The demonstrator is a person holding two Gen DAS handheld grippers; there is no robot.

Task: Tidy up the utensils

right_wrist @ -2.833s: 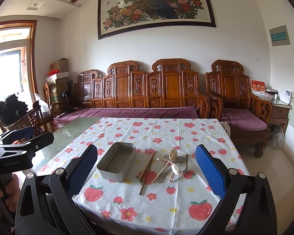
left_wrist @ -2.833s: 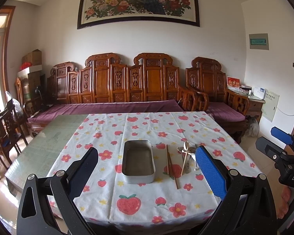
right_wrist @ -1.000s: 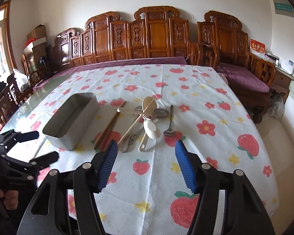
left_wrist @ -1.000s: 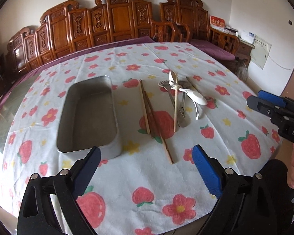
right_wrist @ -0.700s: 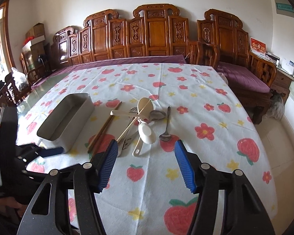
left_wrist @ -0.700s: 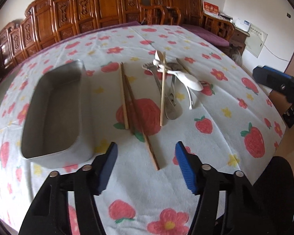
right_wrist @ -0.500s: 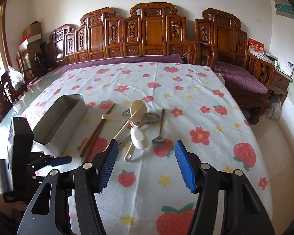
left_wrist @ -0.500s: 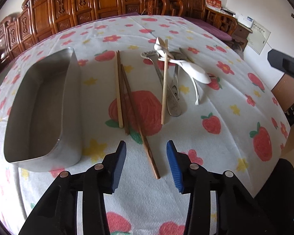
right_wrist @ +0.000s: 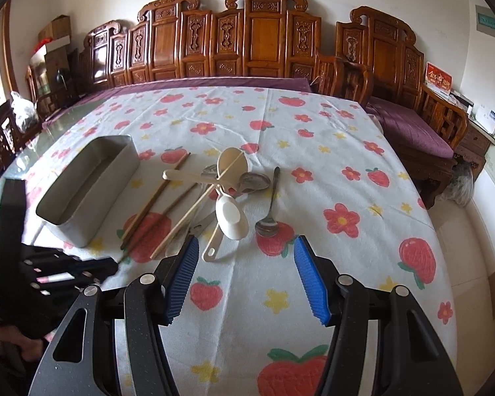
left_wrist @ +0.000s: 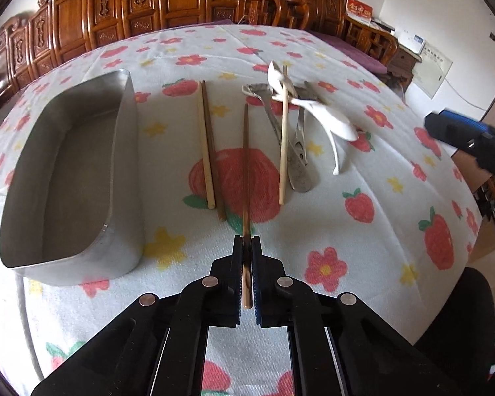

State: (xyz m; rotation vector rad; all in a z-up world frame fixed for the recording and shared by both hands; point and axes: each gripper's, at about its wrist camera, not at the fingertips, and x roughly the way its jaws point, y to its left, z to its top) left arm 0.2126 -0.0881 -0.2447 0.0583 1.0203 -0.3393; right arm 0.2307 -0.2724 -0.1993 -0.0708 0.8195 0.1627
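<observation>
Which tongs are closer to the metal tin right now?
Left. The left tongs sit just off the metal tin's near right corner, shut on a dark chopstick. The right tongs hang open farther right, in front of the spoon pile.

Bare cloth [right_wrist: 330,171] right of utensil pile [right_wrist: 227,191]; tin [right_wrist: 89,184] blocks left

Both wrist views face the sofa [right_wrist: 264,49] from low, sharing the tablecloth [left_wrist: 363,247] utensils.
</observation>
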